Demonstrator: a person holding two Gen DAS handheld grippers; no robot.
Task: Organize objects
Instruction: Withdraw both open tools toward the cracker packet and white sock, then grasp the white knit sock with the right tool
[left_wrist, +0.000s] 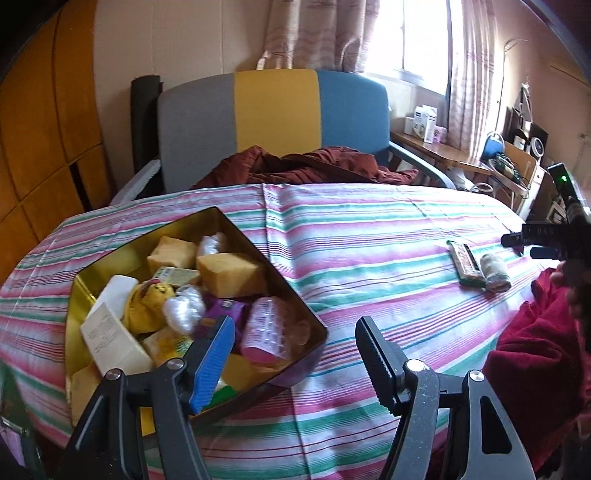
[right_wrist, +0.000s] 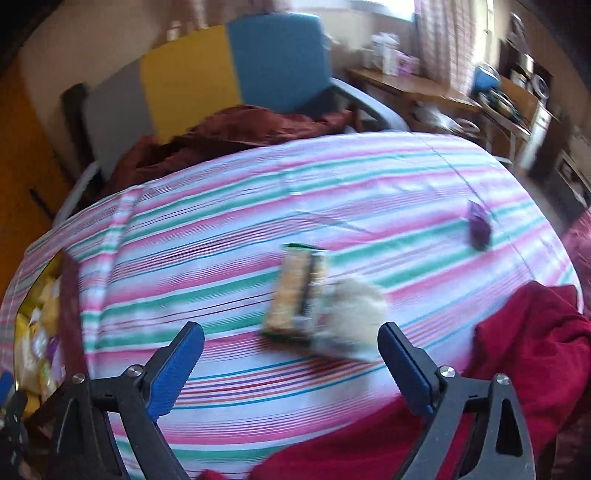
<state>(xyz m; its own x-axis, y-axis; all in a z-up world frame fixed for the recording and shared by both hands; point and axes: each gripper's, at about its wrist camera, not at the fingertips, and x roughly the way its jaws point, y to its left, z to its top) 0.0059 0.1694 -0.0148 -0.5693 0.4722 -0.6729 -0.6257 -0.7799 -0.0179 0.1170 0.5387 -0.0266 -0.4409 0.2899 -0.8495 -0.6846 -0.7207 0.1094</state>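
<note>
A gold tin box (left_wrist: 92, 266) sits on the striped tablecloth (left_wrist: 369, 236) at the left, filled with several small items: yellow blocks, a white box, a yellow plush, a pink pack. My left gripper (left_wrist: 295, 343) is open and empty, just right of the box's near corner. A green snack bar (right_wrist: 295, 295) and a whitish roll (right_wrist: 354, 317) lie side by side just ahead of my right gripper (right_wrist: 291, 350), which is open and empty. A small purple packet (right_wrist: 479, 225) lies farther right. The bar (left_wrist: 466, 263) and roll (left_wrist: 495, 272) also show in the left wrist view.
A grey, yellow and blue chair (left_wrist: 273, 122) with a maroon cloth (left_wrist: 306, 166) stands behind the table. A red cloth (right_wrist: 517, 354) lies at the table's right near edge. A wooden desk (left_wrist: 443, 151) with clutter stands at the far right.
</note>
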